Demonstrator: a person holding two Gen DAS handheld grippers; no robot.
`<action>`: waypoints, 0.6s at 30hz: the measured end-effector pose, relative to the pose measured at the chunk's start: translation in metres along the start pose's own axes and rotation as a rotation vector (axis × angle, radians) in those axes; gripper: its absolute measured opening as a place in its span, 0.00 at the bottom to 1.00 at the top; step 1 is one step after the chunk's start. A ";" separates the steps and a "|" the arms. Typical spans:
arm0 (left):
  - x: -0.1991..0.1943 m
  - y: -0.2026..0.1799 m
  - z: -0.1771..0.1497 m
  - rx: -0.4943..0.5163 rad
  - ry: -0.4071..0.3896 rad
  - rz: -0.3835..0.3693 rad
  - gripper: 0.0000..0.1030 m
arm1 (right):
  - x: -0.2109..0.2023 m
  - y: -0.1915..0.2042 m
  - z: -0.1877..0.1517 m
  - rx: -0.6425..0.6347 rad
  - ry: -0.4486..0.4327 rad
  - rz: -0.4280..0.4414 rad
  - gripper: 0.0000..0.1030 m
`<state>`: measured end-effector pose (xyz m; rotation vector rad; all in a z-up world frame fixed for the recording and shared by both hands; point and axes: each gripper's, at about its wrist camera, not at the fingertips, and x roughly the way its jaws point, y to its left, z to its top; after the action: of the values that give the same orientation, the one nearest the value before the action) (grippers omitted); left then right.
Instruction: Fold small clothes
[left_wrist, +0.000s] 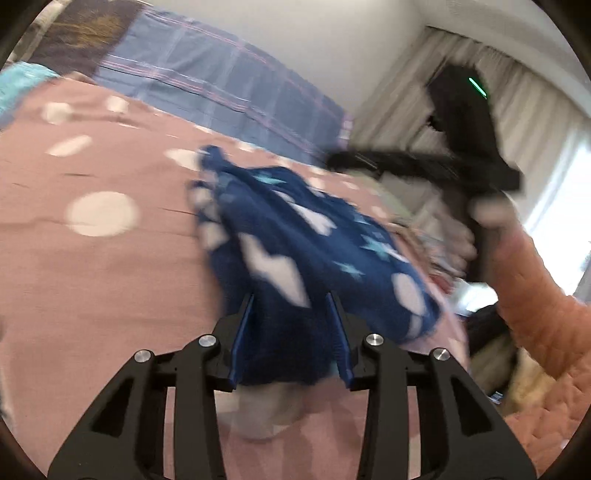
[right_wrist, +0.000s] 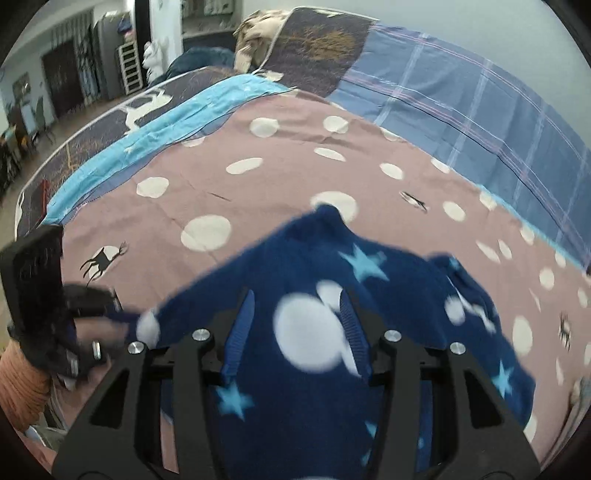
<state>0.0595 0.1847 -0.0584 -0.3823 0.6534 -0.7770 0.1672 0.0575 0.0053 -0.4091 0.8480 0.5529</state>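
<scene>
A pink polka-dot bedspread (right_wrist: 258, 192) covered the bed. On it, blurred, lay a navy star-print fleece garment (right_wrist: 314, 332), bunched between the left gripper (left_wrist: 291, 302) and under the part-open right gripper (right_wrist: 299, 306); whether either gripped it I could not tell.

The garment (right_wrist: 332, 295) lies on the bedspread (right_wrist: 258, 184), between both grippers.

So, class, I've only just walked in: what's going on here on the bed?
A person holds a gripper in each hand over a pink spotted bedcover. Both the left gripper and the right gripper have a dark blue star-patterned garment between their fingers. It is bunched up, not folded yet.
</scene>
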 end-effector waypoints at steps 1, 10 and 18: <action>0.000 -0.008 -0.004 0.028 -0.002 -0.017 0.33 | 0.010 0.008 0.013 -0.020 0.017 0.010 0.48; -0.001 -0.036 -0.014 0.137 -0.033 -0.023 0.34 | 0.106 0.066 0.075 -0.121 0.250 0.107 0.45; 0.004 -0.005 -0.012 0.010 -0.004 -0.024 0.37 | 0.162 0.056 0.071 -0.157 0.557 -0.166 0.42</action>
<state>0.0507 0.1774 -0.0656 -0.3826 0.6420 -0.8018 0.2620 0.1870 -0.0870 -0.7915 1.2936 0.3523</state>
